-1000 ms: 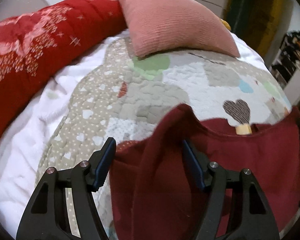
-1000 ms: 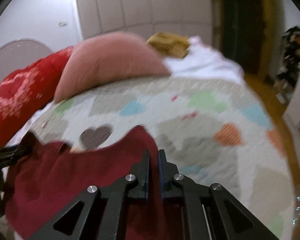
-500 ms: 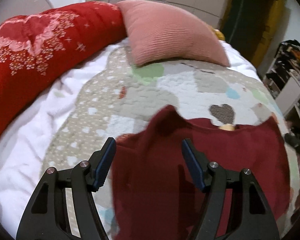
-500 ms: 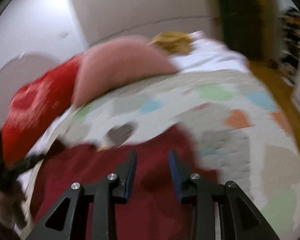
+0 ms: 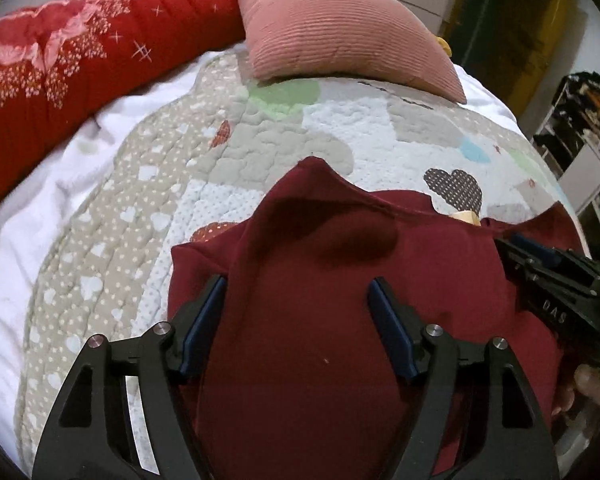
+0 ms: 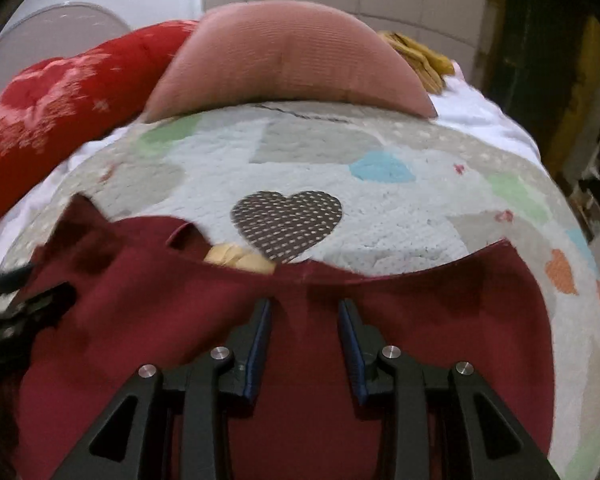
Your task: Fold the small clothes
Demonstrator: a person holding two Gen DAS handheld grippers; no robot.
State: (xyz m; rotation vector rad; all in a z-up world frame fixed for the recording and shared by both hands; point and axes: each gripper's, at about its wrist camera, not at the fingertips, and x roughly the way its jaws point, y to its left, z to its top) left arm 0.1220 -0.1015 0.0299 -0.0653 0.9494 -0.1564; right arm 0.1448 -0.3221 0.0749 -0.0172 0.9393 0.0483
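A dark red garment [image 5: 324,280] lies spread on the patchwork quilt [image 5: 260,140], with a raised fold at its far left and a tan label [image 5: 466,217] at the neckline. My left gripper [image 5: 298,292] is open, its fingers straddling the cloth without pinching it. My right gripper [image 6: 305,312] is open over the same garment [image 6: 440,320] near the neckline; the label [image 6: 236,259] shows just ahead. The right gripper also shows at the right edge of the left wrist view [image 5: 548,280].
A pink ribbed cushion [image 5: 340,28] and a red patterned duvet [image 5: 60,68] lie at the far side of the bed. A white sheet [image 5: 40,208] borders the quilt on the left. Shelving [image 5: 580,120] stands to the right of the bed.
My right gripper has opened and let go of the garment, which now lies flatter on the quilt. My left gripper stayed open and moved closer to the cloth.
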